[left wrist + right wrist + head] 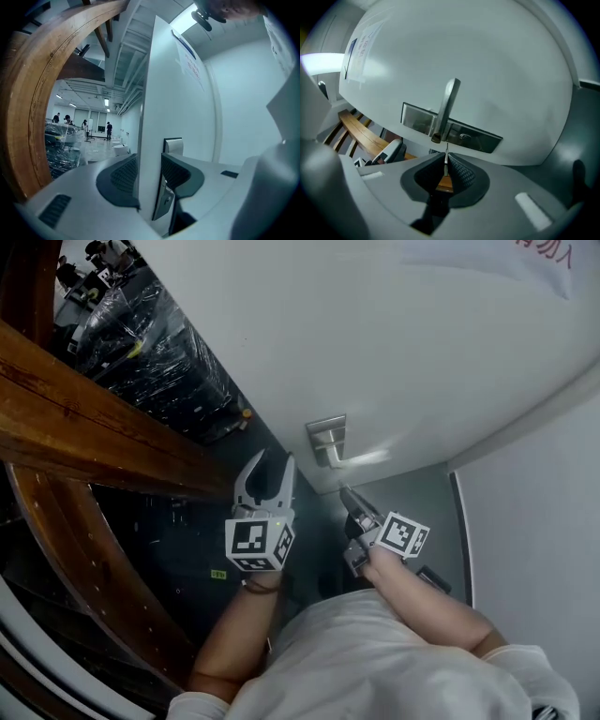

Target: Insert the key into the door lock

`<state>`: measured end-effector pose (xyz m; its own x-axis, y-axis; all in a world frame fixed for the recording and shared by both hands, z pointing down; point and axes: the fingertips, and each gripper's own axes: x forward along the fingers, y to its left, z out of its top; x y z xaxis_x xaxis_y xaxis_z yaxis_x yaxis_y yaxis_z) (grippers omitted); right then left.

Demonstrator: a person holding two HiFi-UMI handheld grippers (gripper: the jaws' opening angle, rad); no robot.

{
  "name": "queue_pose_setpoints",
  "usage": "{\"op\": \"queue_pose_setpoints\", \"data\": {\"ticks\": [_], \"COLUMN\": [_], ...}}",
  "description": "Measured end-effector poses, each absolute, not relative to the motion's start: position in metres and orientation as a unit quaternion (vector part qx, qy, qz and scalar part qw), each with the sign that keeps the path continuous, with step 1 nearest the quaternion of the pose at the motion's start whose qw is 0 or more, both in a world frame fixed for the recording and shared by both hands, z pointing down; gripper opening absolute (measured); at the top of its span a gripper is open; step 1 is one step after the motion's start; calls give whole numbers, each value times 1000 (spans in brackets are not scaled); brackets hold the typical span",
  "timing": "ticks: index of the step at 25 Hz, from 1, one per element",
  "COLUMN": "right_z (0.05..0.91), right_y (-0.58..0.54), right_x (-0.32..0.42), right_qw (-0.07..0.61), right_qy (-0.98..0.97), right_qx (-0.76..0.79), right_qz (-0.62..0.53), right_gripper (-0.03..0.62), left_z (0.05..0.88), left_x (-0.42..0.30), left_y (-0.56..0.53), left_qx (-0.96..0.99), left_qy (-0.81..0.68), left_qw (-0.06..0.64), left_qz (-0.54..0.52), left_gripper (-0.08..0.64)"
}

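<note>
The white door (394,343) carries a metal lock plate (326,440) with a lever handle (446,108) and a keyhole (462,137). My right gripper (446,161) is shut on a thin key (446,155), whose blade points up at the plate, just below the handle's end and left of the keyhole. In the head view that gripper (349,495) hangs just under the plate. My left gripper (150,173) stands open astride the door's edge (150,140), its pads (123,176) close on either side of it, level with the latch plate (164,200).
A curved wooden beam (84,427) runs along the left, close to my left arm. Behind it stand pallets wrapped in plastic (159,352). A white wall (534,521) closes off the right. Far off in the hall stand several people (108,129).
</note>
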<state>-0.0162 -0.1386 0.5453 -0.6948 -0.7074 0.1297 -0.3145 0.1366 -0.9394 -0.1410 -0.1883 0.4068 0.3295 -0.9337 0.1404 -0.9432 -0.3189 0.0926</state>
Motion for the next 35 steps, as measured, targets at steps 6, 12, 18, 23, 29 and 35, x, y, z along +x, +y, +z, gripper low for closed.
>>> {"op": "queue_pose_setpoints", "data": {"ticks": [6,12,18,23,29,35], "right_z": [569,580,582,581,585,590], "right_y": [-152,-168,-177,-179,-184,-181], "right_x": [-17,-13,-13,-16,-17,-25], "right_qw": [197,217,230,236,236,283], "right_qy": [702,685,674,676,669,616], "right_qx": [-342,-344,-338,-331,-337,-341], "right_qz": [-593,-605,-615,-615,-619,-651], "right_gripper": [21,21,21,21,21,20], "left_z": [413,415,416,416,415,415], "left_x": [-134,-135,-137,-136,-136,-136], "left_y": [-211,-220,-223,-223,-223,-221], "left_qx": [810,803,794,792,792,790], "left_qy": [-581,-591,-604,-605,-606,-608], "left_qw": [77,72,69,71,72,75], "left_qz": [31,25,21,21,21,16], "left_gripper": [152,152,144,138,138,137]}}
